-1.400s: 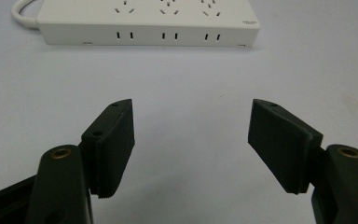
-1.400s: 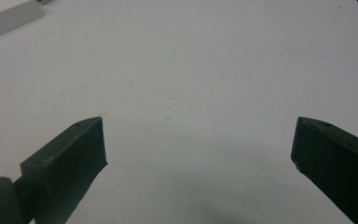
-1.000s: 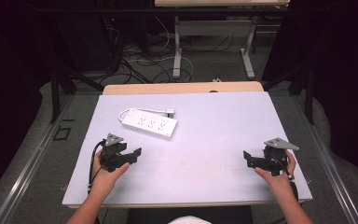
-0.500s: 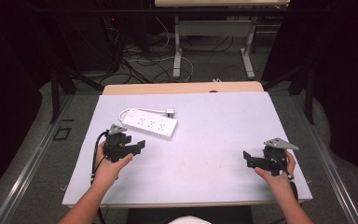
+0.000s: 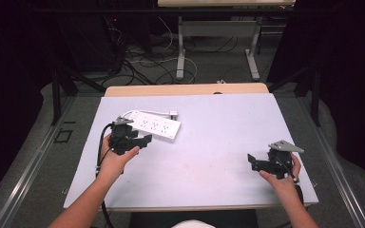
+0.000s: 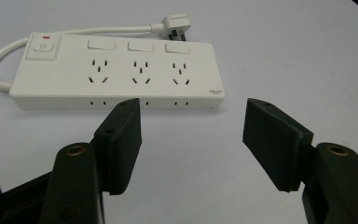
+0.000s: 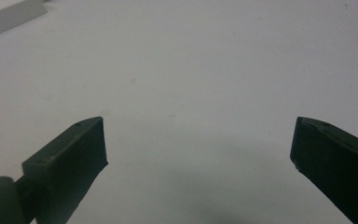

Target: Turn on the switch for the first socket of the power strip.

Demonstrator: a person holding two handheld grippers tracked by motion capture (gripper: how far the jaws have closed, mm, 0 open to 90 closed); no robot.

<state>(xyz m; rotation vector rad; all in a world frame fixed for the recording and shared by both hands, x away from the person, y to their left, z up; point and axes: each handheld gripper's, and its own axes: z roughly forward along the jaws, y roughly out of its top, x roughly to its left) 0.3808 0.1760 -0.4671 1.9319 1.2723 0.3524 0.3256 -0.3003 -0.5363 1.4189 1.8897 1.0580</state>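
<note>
A white power strip [image 5: 154, 126] with three sockets, three switches and a red light lies flat at the table's back left; its short cable loops behind it to a white plug [image 6: 175, 22]. In the left gripper view the power strip [image 6: 116, 77] lies just beyond my open left gripper [image 6: 191, 123], whose jaws hold nothing. From above, the left gripper [image 5: 145, 140] sits right at the strip's near edge. My right gripper [image 5: 252, 161] rests open near the table's front right, well apart from the strip, and its jaws [image 7: 198, 154] frame bare tabletop.
The white tabletop [image 5: 209, 142] stretches between the two hands. A wooden strip [image 5: 185, 89] borders its far edge. Beyond it, on the floor, stand desk legs [image 5: 181, 52] and tangled cables [image 5: 142, 59].
My left gripper has moved forward and slightly right, from the front left of the table up to the power strip's near edge. The right gripper has stayed put.
</note>
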